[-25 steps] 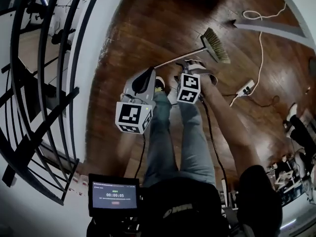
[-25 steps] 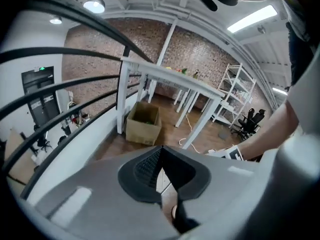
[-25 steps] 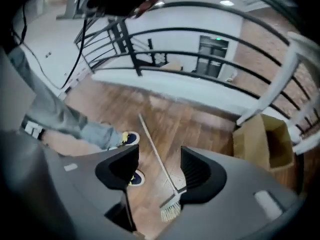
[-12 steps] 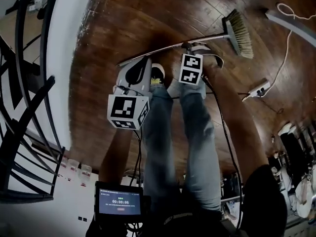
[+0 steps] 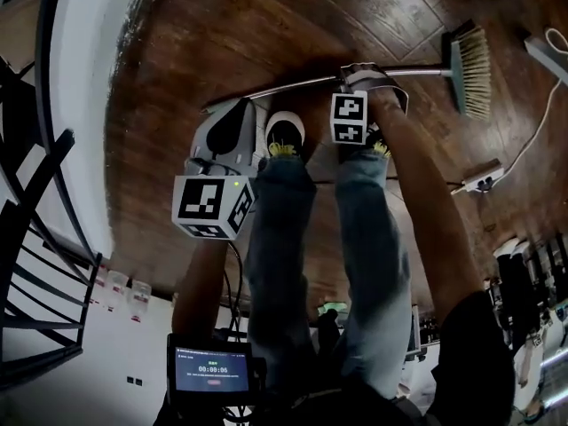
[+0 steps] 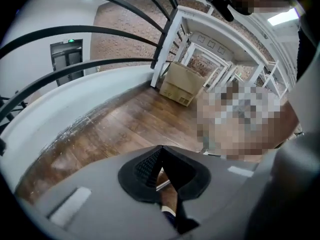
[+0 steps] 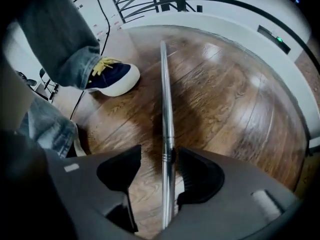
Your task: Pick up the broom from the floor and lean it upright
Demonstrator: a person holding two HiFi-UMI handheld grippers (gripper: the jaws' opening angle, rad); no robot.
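Broom (image 5: 470, 67) flat on floor (image 5: 222, 25), right gripper (image 7: 159, 156) closing astride its pole (image 7: 166, 109) without pinching yet, left gripper (image 6: 160, 151) shut and empty; pole looks light, stiff, slick, so clamp mid-pole firmly.

Dark wooden floor (image 5: 222, 34), black railing (image 5: 35, 189)

a silver broom handle (image 7: 166, 109) is gleaming across the dark brown wood-grain floor (image 7: 225, 99); at ten o'clock, a navy shoe (image 7: 112, 79) is showing yellow laces (image 7: 102, 64).
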